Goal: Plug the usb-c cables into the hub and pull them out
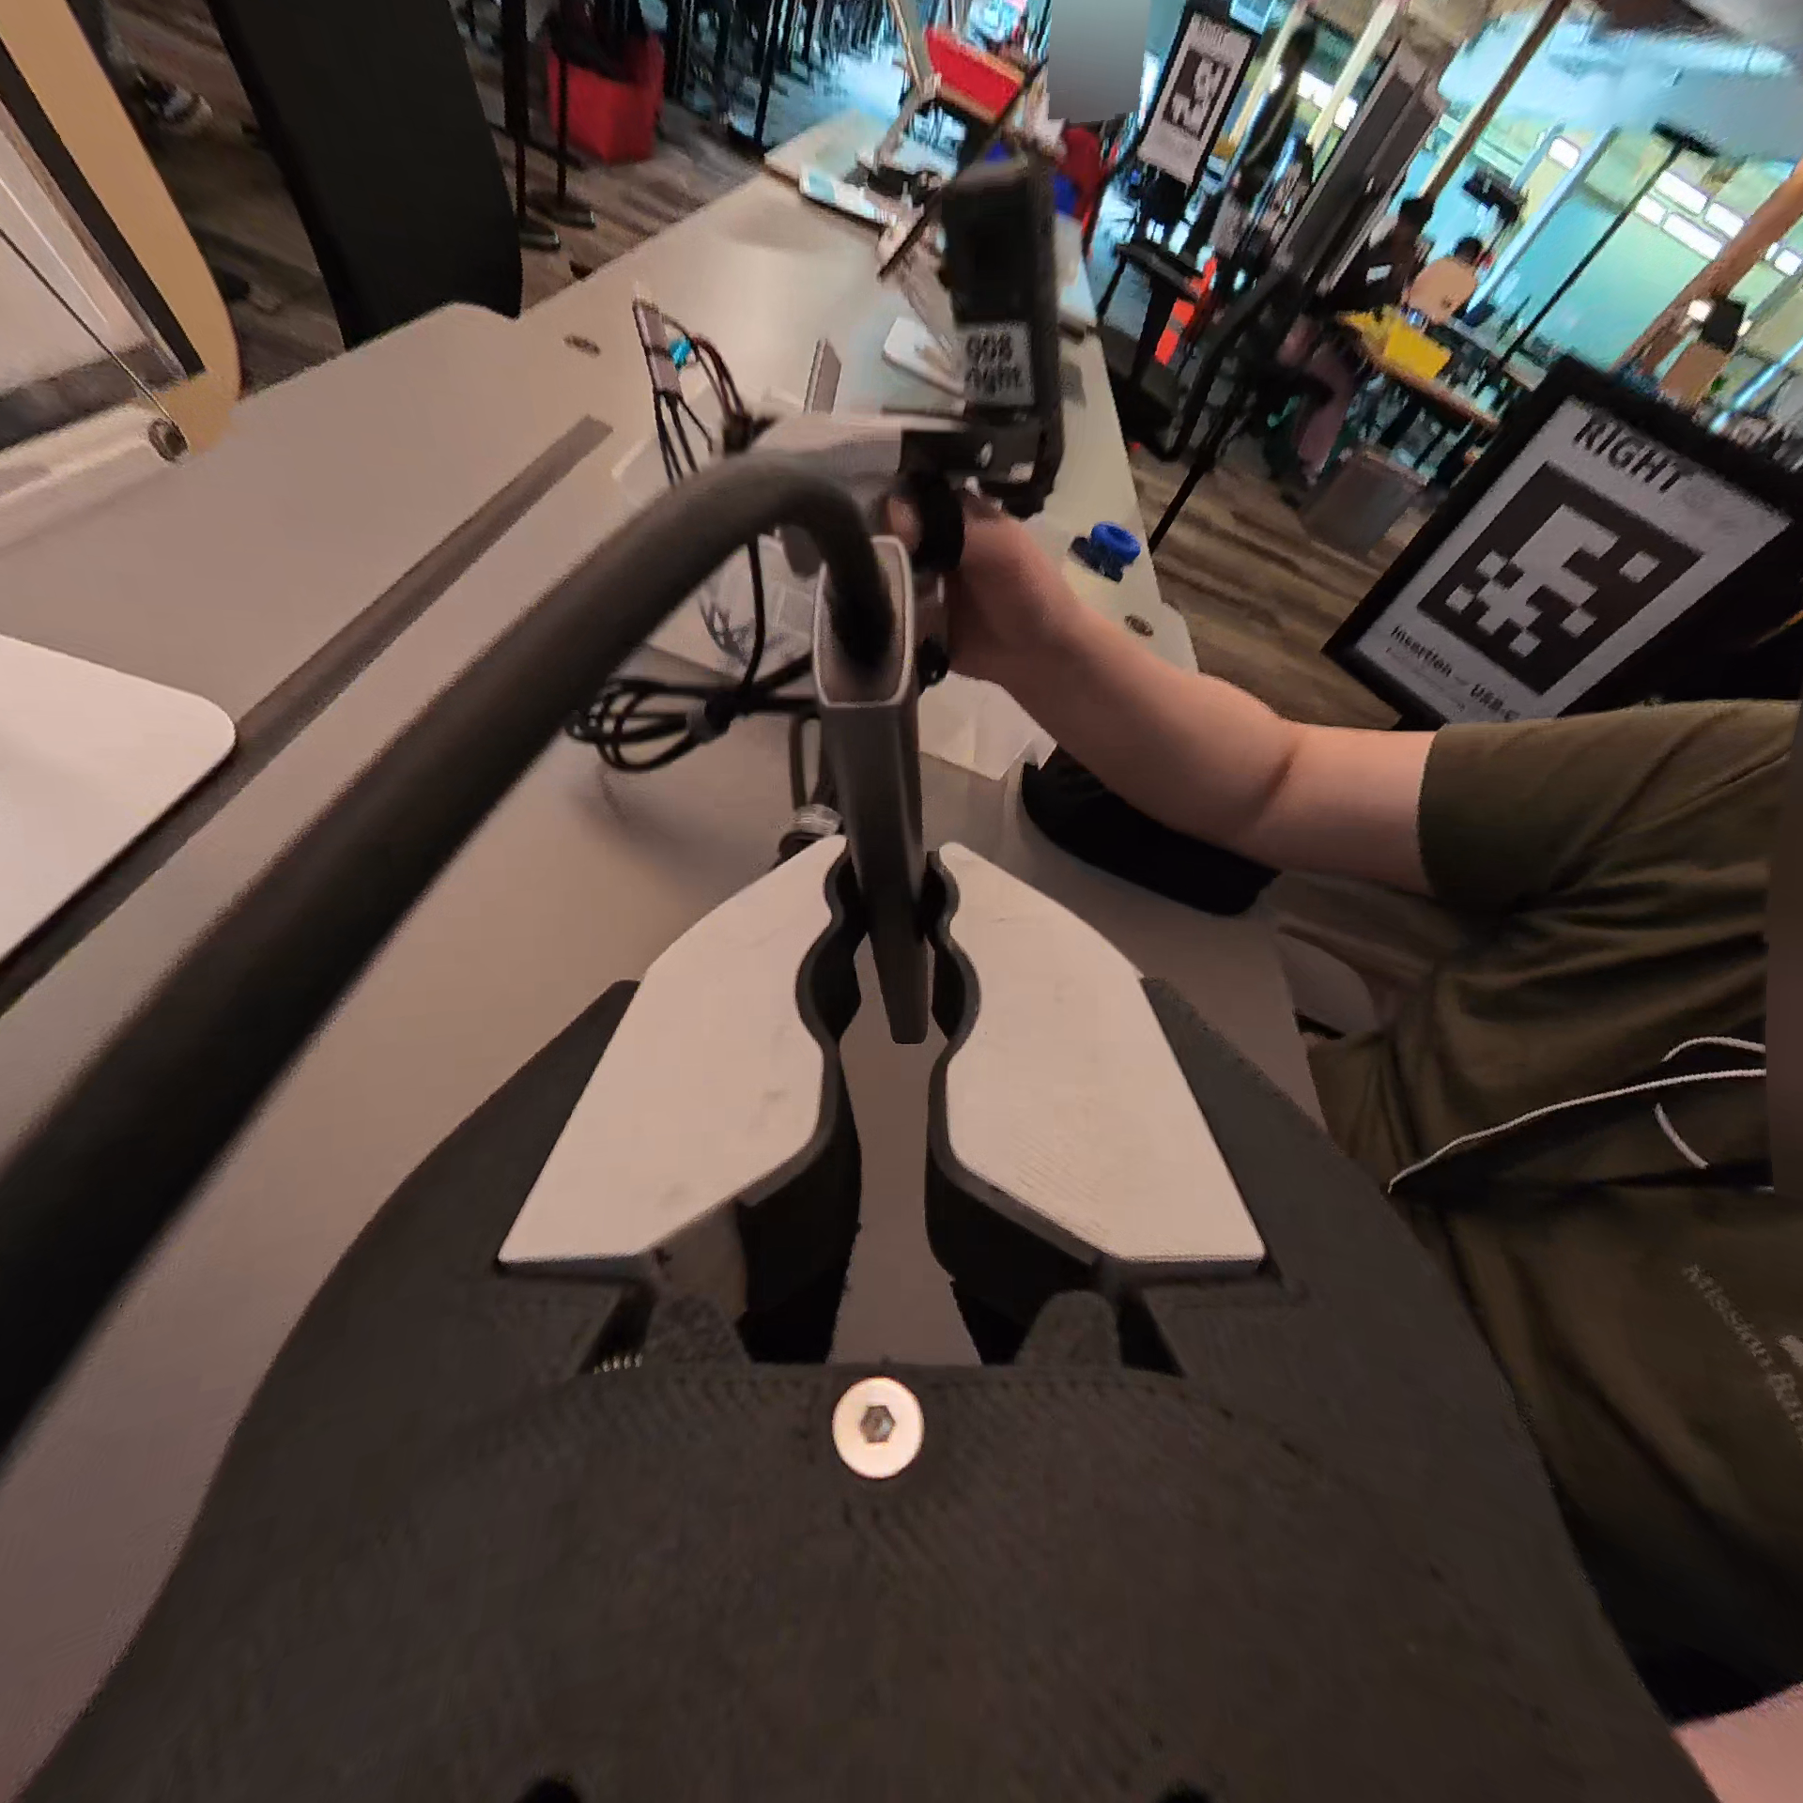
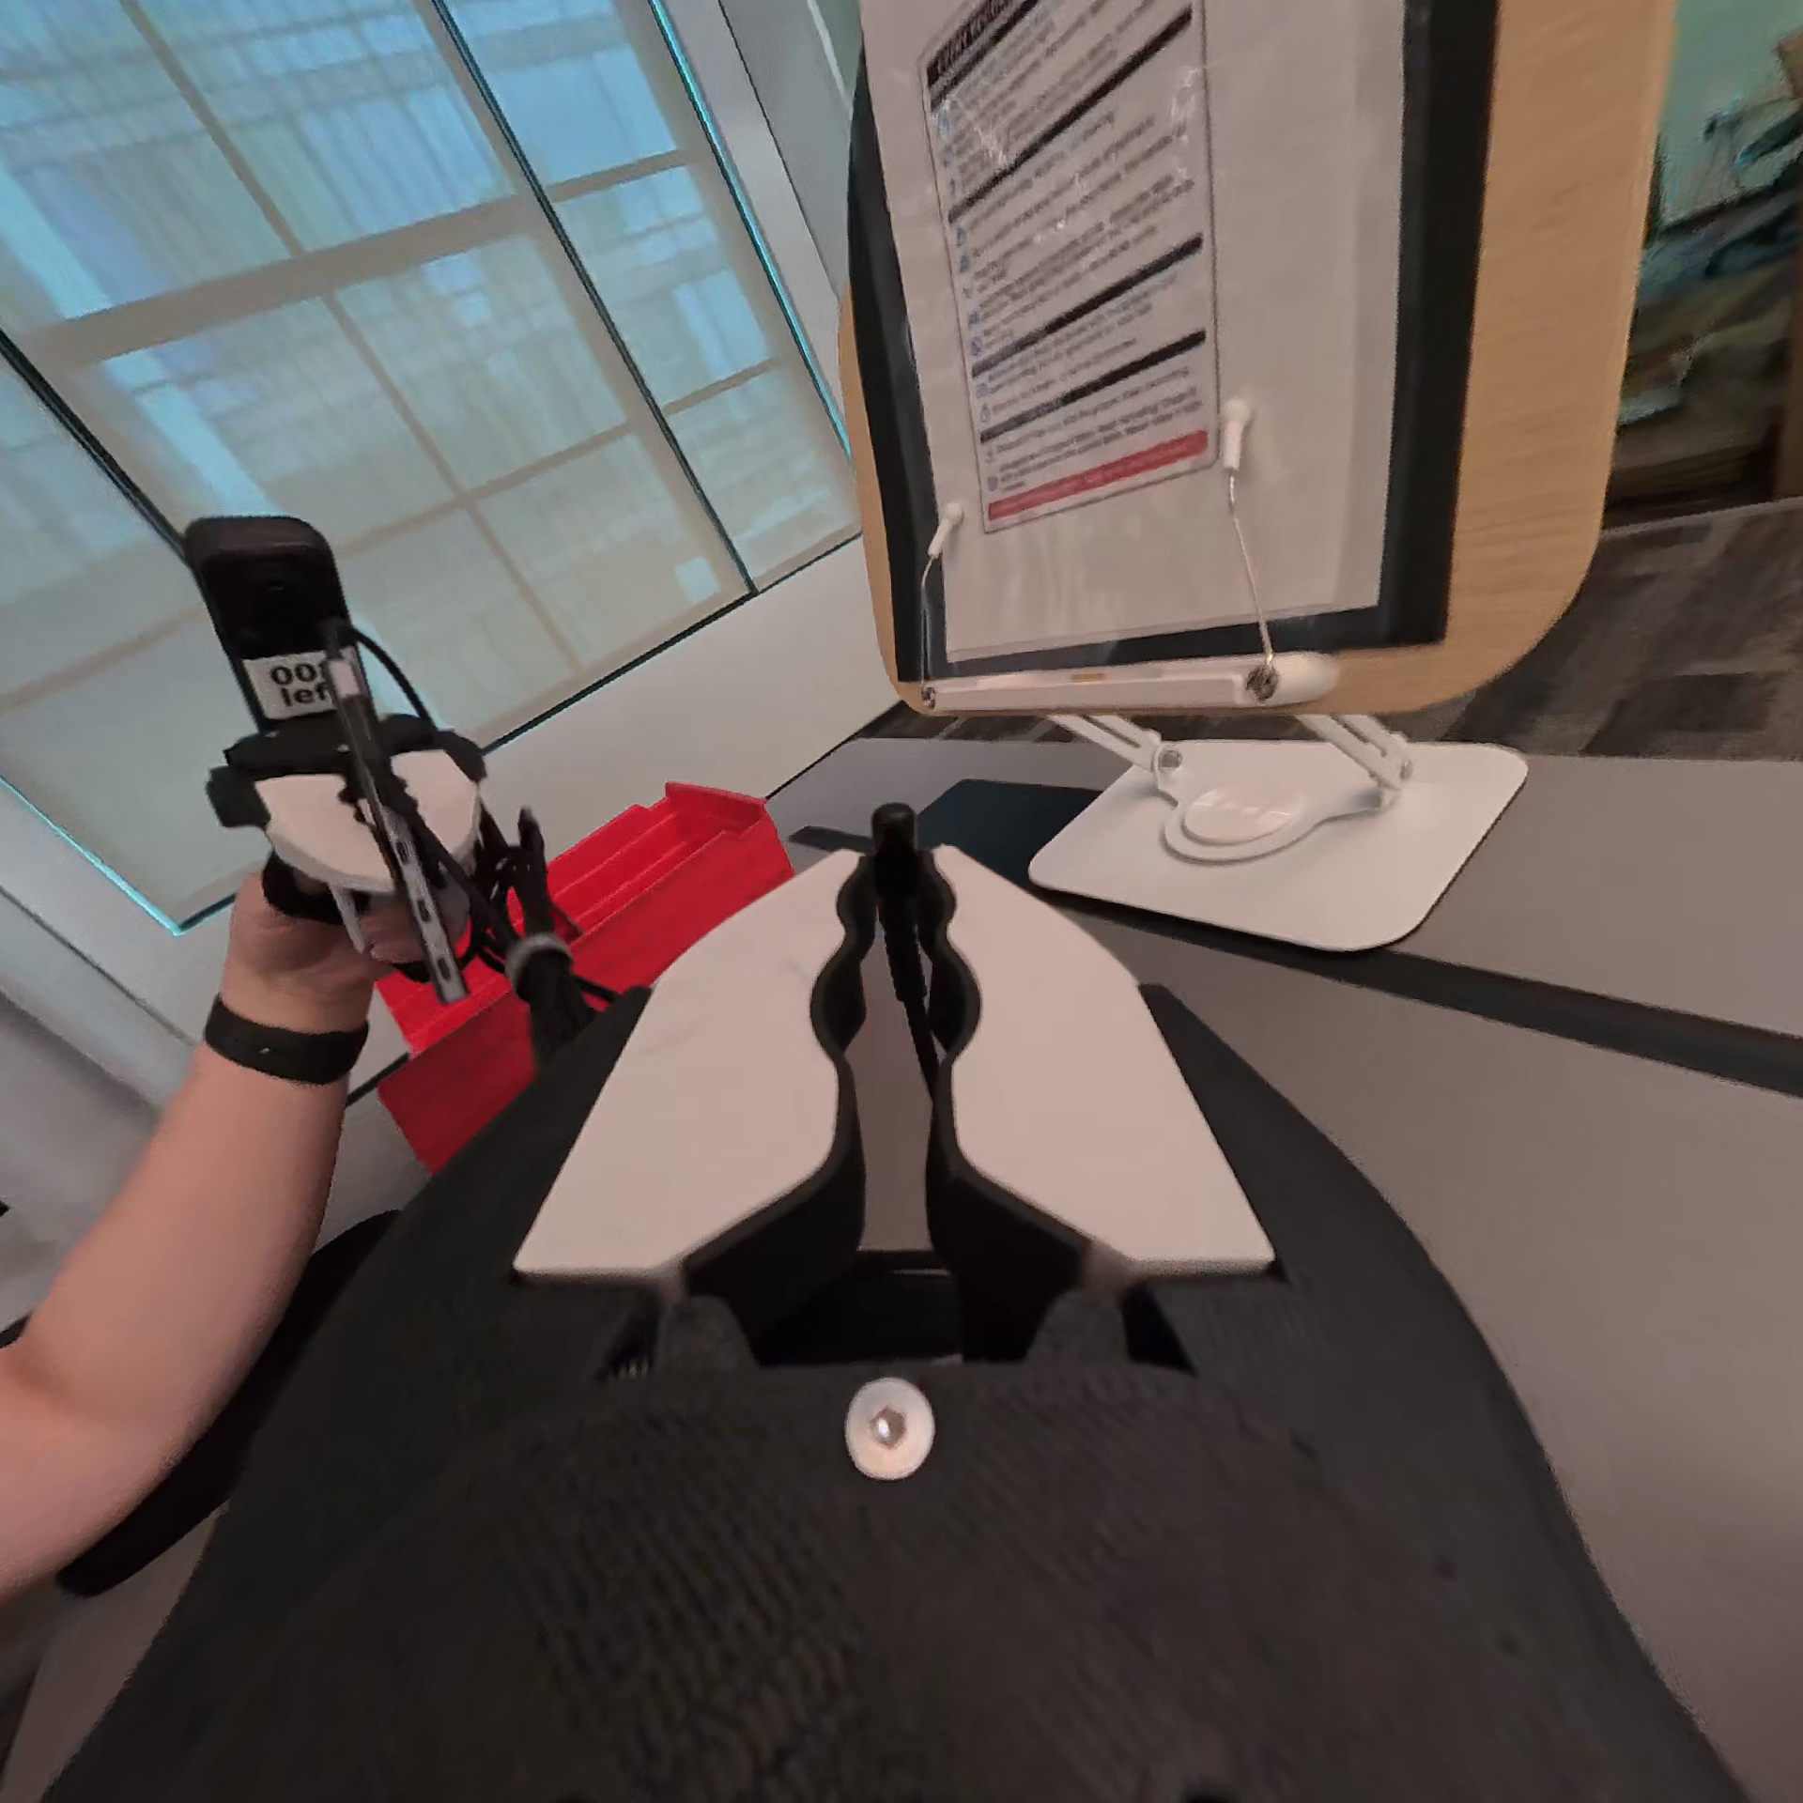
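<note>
Hub (image 1: 871,781), frame centre, pinched edgewise in my left gripper (image 1: 890,883), cable (image 2: 902,927) clamped in my right gripper (image 2: 896,868): I judge either could twist in its grip, misaligning plug and port.

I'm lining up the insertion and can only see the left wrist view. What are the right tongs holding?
Observer: The right tongs are shut on a thin black usb-c cable. Its plug end pokes out past the fingertips.
Operator: Is it in the hub?
Observer: No. The slim grey metal hub, clamped in the left tongs, is off to the plug's left and apart from it.
Operator: Which way do the ports face?
Observer: The hub's narrow edge, with its row of dark slots, faces the right camera.
</note>
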`<state>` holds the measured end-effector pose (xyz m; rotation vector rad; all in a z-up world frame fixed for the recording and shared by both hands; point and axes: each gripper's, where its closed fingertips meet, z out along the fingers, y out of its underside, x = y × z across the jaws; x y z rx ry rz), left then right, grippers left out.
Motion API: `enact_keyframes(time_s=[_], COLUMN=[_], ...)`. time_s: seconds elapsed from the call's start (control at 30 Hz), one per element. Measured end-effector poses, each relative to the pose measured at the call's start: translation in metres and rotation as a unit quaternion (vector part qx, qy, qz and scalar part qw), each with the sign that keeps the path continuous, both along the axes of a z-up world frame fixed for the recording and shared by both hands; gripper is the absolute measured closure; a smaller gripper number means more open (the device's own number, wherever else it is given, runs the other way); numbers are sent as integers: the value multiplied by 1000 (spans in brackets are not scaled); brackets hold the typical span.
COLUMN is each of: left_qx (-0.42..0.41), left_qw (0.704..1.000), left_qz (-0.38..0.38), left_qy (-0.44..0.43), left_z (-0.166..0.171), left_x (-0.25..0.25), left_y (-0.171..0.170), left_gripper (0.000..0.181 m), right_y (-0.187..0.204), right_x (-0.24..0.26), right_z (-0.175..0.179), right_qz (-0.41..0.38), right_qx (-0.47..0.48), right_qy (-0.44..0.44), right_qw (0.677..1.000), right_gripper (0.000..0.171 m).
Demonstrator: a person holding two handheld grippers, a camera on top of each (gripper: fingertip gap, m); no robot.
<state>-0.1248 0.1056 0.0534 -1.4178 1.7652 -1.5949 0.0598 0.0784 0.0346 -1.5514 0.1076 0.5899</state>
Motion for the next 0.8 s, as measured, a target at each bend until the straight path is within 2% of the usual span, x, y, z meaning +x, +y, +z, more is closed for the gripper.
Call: enact_keyframes(time_s=[0.13,0.23,0.37,0.47,0.63,0.8], left_qx=[-48,-68,-84,-82,-40,-19], left_qw=[998,995,989,986,984,985], left_qz=[37,71,107,106,71,25], left_qy=[-21,-35,-58,-96,-155,-172], left_z=[15,16,18,25,32,30], left_x=[4,9,9,6,9,21], left_y=[10,23,43,48,33,4], left_gripper=[172,172,172,172,172,172], right_y=[4,4,-3,-11,-20,-21], right_x=[-20,-41,-50,-64,-108,-140], right_z=[-9,-6,14,32,44,38], right_qz=[56,80,41,36,86,141], right_qx=[-20,-20,9,42,73,67], right_qy=[28,16,-27,-52,-91,-89], right_qw=[998,996,999,997,989,984], right_gripper=[163,163,163,163,163,163])
